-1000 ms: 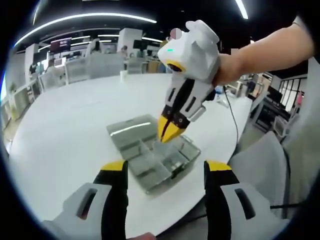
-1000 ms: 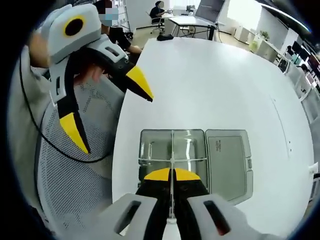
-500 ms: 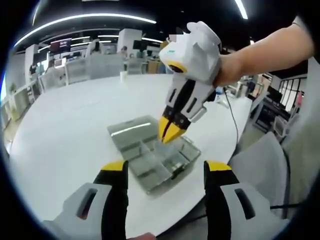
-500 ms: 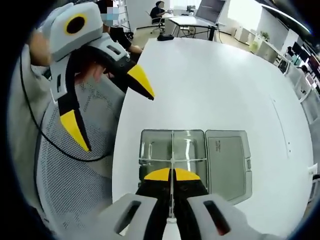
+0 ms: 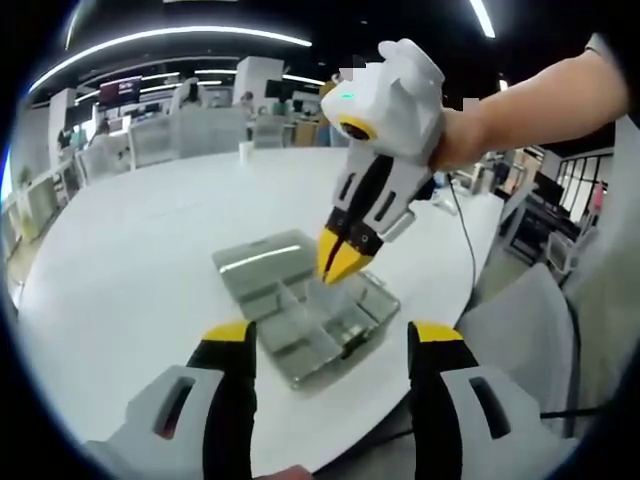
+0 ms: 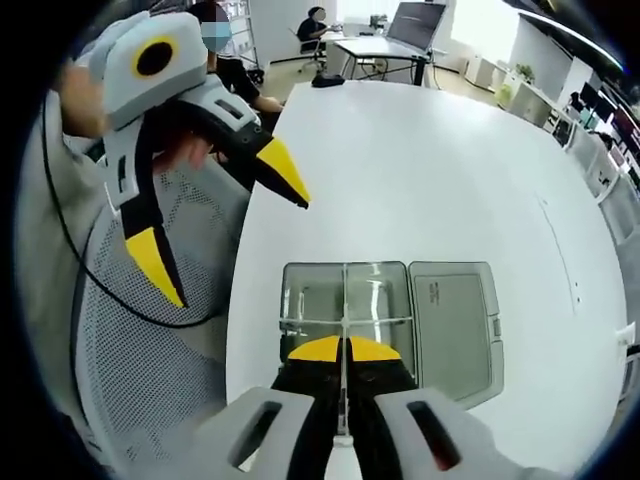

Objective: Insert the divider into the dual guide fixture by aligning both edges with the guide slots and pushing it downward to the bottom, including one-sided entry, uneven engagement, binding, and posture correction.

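A clear plastic compartment box [image 5: 300, 310] [image 6: 345, 305] with its lid [image 6: 452, 325] folded open lies flat near the edge of a white round table [image 5: 140, 250]. My right gripper [image 6: 342, 352] [image 5: 340, 262] hangs right over the box, shut on a thin clear divider [image 6: 343, 300] that stands upright along the box's middle, crossing another divider there. My left gripper [image 5: 325, 335] stands open, held off the table's edge short of the box, with nothing between its jaws; in the right gripper view the left gripper [image 6: 225, 230] is off to the left of the box.
A grey mesh chair [image 6: 130, 350] stands beside the table edge under my left gripper, with a black cable across it. More tables, chairs and a seated person [image 6: 320, 20] are far behind. The white tabletop [image 6: 450, 170] stretches beyond the box.
Almost nothing differs; the right gripper and its hand have shifted very slightly, still shut on the divider over the box. The left gripper stays open in place.
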`<state>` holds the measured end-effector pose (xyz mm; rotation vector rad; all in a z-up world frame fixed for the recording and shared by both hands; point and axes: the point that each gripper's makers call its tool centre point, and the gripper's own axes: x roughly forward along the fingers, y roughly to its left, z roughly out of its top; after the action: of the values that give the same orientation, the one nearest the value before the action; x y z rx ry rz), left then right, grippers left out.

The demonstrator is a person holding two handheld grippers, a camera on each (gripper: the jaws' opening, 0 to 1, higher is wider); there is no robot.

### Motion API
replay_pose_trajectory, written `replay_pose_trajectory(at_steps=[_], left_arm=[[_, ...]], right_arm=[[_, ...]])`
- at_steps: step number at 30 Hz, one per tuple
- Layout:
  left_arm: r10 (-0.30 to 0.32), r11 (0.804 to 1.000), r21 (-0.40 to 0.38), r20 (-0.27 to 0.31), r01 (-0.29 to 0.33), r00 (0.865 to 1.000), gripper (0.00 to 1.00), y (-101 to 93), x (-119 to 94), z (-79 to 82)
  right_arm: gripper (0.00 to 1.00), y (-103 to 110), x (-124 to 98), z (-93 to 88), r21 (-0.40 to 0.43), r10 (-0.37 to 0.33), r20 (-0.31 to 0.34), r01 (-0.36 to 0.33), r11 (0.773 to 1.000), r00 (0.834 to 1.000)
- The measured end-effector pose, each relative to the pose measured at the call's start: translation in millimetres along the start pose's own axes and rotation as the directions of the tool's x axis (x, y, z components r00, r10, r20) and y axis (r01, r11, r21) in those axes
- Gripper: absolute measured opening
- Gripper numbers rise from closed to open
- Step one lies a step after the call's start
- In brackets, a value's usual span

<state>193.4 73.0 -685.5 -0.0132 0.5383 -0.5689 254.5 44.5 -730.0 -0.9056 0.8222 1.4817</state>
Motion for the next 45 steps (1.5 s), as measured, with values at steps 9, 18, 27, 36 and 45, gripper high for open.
replay_pose_trajectory(at_steps=[9,18,27,36,45], left_arm=[[-0.003,1.000,0.001,-0.001,0.003,1.000,0.59,-0.6,1.0,-0.8],[-0.002,1.000,0.003,-0.003,0.002,1.000,0.59,-1.5,0.6,-0.5],[-0.001,1.000,0.002,-0.003,0.001,1.000,0.59,-0.5,1.8,-1.5],[0.001,1.000,-0.002,-0.002,-0.001,1.000,0.59,0.0,1.7,-1.9],[0.002,1.000,0.002,-0.003,-0.002,1.000,0.59,1.5,1.3,-1.1]], right_arm=[[0.00,-0.9,-0.5,-1.3,0.001,0.002,0.012,-0.002,1.000,1.000],[0.00,-1.4,2.8,-4.5,0.001,0.005,0.022,-0.005,1.000,1.000],[0.00,0.1,4.2,-1.5,0.006,0.005,0.031,-0.006,1.000,1.000],[0.00,-2.9,6.1,-2.6,-0.048,0.005,0.026,-0.003,0.999,1.000],[0.00,-2.5,4.0,-2.3,-0.052,0.007,0.032,-0.006,0.999,0.999]])
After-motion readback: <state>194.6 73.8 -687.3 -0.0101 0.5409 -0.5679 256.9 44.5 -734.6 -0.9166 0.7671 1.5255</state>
